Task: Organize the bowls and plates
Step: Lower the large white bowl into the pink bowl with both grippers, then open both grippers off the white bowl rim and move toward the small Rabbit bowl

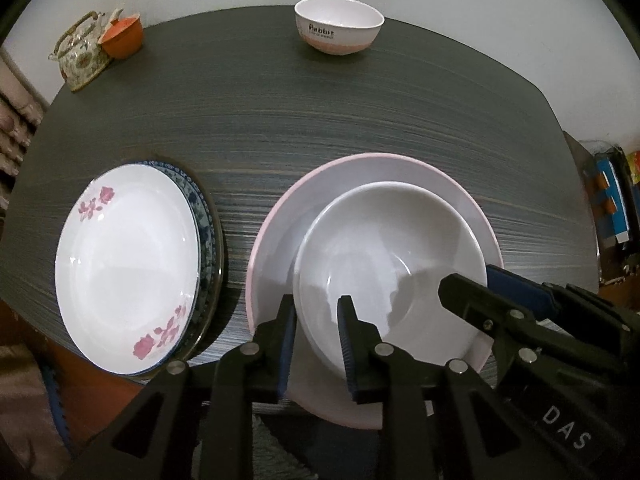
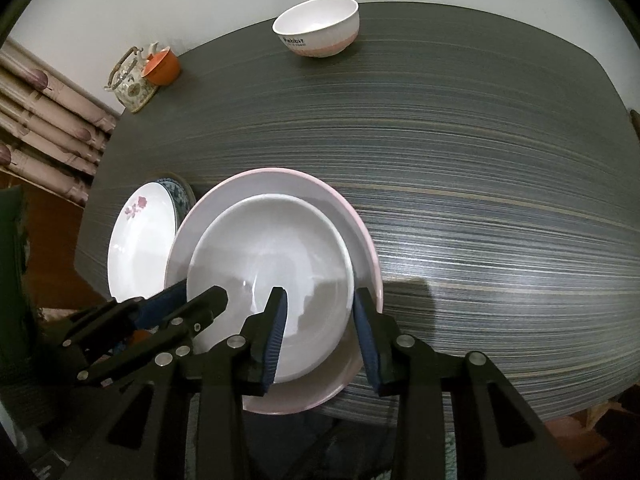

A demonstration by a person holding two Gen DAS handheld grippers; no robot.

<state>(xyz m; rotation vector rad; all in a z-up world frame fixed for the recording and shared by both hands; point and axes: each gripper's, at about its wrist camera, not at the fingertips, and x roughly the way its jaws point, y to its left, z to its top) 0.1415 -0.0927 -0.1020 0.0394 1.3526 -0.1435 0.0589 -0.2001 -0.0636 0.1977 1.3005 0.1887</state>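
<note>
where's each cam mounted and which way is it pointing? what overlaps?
Left wrist: on the left tool, looking forward across the table; its fingers straddle the white bowl's left rim; right tool intrudes from the right.
Right wrist: on the right tool, same heading; fingers straddle the bowl's right rim; left tool intrudes from the left.
Shared: bowl, pink plate, flowered plate, Rabbit bowl, teapot, both tools.

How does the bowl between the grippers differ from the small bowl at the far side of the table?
The white bowl is wide, shallow and plain; the Rabbit bowl is smaller, deeper, with printed lettering and a pink band at its base. The white bowl sits in a pink-rimmed plate with both grippers' fingers straddling its rim; the Rabbit bowl stands alone on the table. Both are upright and empty.
</note>
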